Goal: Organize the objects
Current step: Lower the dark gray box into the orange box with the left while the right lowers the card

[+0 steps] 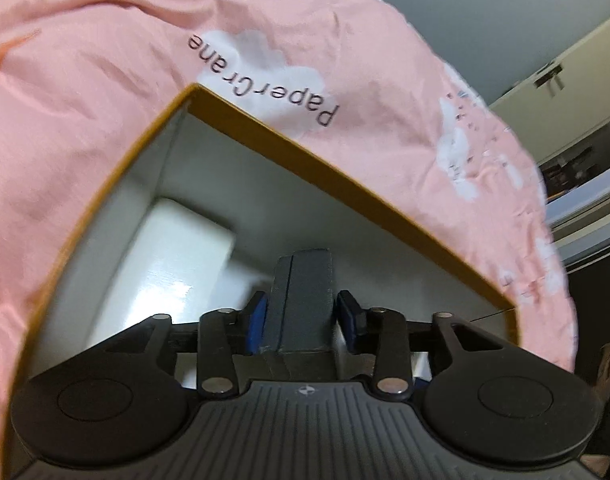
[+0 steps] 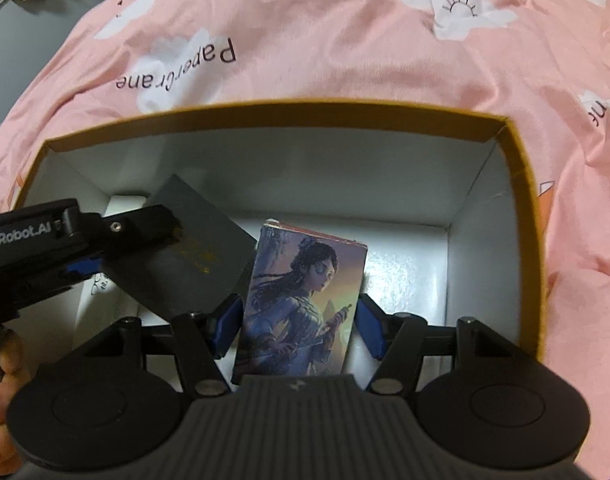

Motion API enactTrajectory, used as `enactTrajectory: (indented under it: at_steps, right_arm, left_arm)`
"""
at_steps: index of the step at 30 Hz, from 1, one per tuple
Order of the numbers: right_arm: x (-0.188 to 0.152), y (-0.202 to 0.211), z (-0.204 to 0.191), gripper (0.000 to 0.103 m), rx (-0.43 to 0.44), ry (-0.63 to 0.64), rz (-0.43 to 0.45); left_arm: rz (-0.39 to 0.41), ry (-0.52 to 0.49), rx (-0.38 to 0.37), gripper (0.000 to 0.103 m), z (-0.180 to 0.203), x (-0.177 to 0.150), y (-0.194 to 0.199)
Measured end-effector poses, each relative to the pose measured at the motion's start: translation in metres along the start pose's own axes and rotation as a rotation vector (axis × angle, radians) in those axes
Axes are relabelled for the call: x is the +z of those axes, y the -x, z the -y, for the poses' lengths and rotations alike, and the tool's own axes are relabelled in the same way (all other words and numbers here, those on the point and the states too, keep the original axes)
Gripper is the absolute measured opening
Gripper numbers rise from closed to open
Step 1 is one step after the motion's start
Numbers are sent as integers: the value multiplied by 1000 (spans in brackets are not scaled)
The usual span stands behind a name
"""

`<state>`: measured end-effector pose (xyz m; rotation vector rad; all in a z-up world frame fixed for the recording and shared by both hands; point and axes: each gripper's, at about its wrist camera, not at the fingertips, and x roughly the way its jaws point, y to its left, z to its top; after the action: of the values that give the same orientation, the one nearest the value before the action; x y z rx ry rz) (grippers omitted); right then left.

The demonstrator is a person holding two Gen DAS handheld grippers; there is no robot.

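- A big open box (image 2: 521, 168) with a yellow-brown rim sits on a pink bed cover (image 2: 305, 32) with white clouds.
- The right tongs (image 2: 301, 328) reach down into the box. Their blue pads squeeze both sides of a picture box (image 2: 305, 300) that stands up.
- The left tongs (image 1: 301, 320) are in the left part of the box. A dark grey box (image 1: 305, 304) is between their pads, with a small gap on the right side, so they are open.
- A white box (image 1: 177, 264) lies at the far left inside.
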<state>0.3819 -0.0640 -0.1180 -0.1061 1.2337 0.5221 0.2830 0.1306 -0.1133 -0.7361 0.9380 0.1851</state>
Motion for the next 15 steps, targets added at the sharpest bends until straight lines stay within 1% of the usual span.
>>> enactTrajectory:
  at_steps: [1, 2, 3, 7, 11, 13, 15]
  right_arm:
    - [0, -2, 0, 63, 3, -4, -5]
    - [0, -3, 1, 63, 7, -8, -9]
    - [0, -4, 1, 63, 9, -10, -12]
    - [0, -8, 1, 63, 12, -18, -24]
    - [-1, -8, 2, 63, 22, -25, -42]
    - [-1, -9, 3, 63, 21, -26, -48]
    - [0, -11, 2, 63, 25, -24, -51]
  left_arm:
    - [-11, -11, 21, 53, -1, 0, -1]
    - [-22, -30, 31, 53, -1, 0, -1]
    - [-35, -51, 35, 56, 0, 0, -2]
    - [-70, -160, 79, 59, 9, -2, 1]
    - [-95, -350, 119, 61, 24, 1, 11]
    - [-134, -470, 124, 64, 32, -2, 15]
    - [-175, -622, 153, 64, 42, -10, 15]
